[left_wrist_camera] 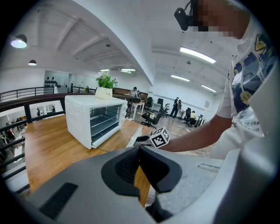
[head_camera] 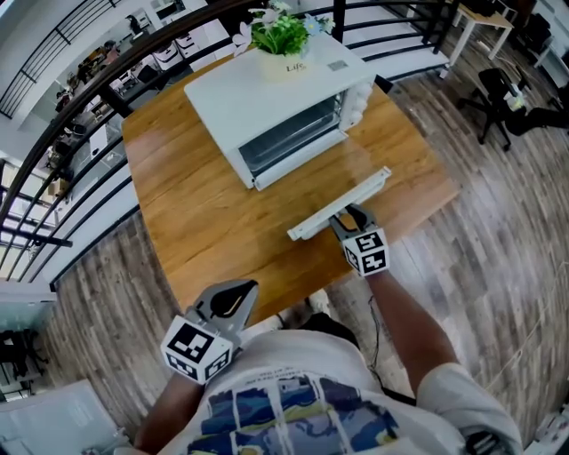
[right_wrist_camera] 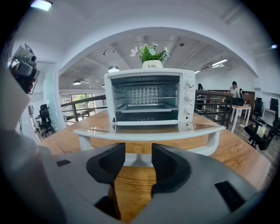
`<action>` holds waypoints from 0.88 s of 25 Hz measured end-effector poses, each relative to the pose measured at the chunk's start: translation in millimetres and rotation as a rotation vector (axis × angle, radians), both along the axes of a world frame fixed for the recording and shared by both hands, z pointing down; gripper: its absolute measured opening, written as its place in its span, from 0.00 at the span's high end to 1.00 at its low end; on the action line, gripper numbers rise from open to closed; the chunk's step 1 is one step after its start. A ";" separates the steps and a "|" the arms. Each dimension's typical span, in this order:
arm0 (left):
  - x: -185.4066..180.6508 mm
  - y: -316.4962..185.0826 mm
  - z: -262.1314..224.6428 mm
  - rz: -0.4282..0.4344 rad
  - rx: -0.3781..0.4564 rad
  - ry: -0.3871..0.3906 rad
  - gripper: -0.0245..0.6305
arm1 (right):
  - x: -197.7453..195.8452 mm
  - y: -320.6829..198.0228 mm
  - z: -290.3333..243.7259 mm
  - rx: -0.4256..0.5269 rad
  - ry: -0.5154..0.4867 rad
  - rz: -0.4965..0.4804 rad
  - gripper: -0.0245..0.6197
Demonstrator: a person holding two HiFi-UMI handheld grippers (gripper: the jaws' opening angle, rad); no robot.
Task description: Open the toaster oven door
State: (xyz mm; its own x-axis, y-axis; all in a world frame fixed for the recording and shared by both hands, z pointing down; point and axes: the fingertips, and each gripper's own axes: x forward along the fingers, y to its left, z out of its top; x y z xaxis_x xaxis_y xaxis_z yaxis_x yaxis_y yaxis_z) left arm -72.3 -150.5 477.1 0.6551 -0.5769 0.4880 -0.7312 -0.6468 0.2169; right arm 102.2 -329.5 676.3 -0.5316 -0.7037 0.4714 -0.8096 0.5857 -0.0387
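Note:
A white toaster oven [head_camera: 276,98] stands at the far side of the wooden table [head_camera: 196,213]. Its glass door [head_camera: 342,173] lies folded down flat, and the white handle bar [head_camera: 338,204] points toward me. My right gripper [head_camera: 348,220] sits just behind the middle of that handle. In the right gripper view the handle [right_wrist_camera: 148,133] runs across just beyond the right gripper [right_wrist_camera: 138,159], whose jaws are open with nothing between them. The oven's inside [right_wrist_camera: 146,103] shows a rack. My left gripper [head_camera: 233,300] is shut and empty, held back at the table's near edge by my body.
A potted plant [head_camera: 283,35] stands on top of the oven. A black railing [head_camera: 53,151] runs behind and to the left of the table. An office chair [head_camera: 498,98] and a small table [head_camera: 484,22] stand on the wood floor at the far right.

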 end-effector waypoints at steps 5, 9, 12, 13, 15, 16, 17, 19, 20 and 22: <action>5.3 -4.1 1.6 0.004 -0.005 -0.010 0.96 | 0.5 0.6 15.3 -0.015 0.006 -0.004 0.67; 7.8 -6.8 2.3 0.004 -0.008 -0.020 0.96 | 2.1 -0.4 28.2 -0.029 0.013 -0.003 0.67; 9.4 -8.9 3.0 0.001 -0.009 -0.023 0.96 | 2.4 -1.1 35.8 -0.039 0.015 -0.005 0.67; 9.8 -9.1 3.1 0.000 -0.009 -0.023 0.96 | 2.4 -1.1 37.9 -0.044 0.015 -0.004 0.67; 11.0 -9.1 2.6 -0.002 -0.010 -0.024 0.96 | 2.7 0.0 42.2 -0.060 0.013 -0.002 0.67; 11.8 -9.3 2.2 -0.004 -0.010 -0.024 0.96 | 3.0 0.5 44.5 -0.068 0.014 -0.001 0.67; 12.6 -9.8 1.8 -0.005 -0.009 -0.025 0.96 | 3.6 0.7 47.2 -0.075 0.017 0.000 0.67; 13.9 -11.1 1.3 -0.008 -0.007 -0.027 0.96 | 4.0 1.2 51.9 -0.083 0.025 -0.003 0.67; 14.2 -11.6 1.3 -0.010 -0.007 -0.028 0.96 | 3.3 1.5 53.1 -0.085 0.028 -0.006 0.67; 14.5 -12.2 1.4 -0.015 -0.008 -0.031 0.96 | 2.3 2.1 55.2 -0.087 0.041 -0.014 0.68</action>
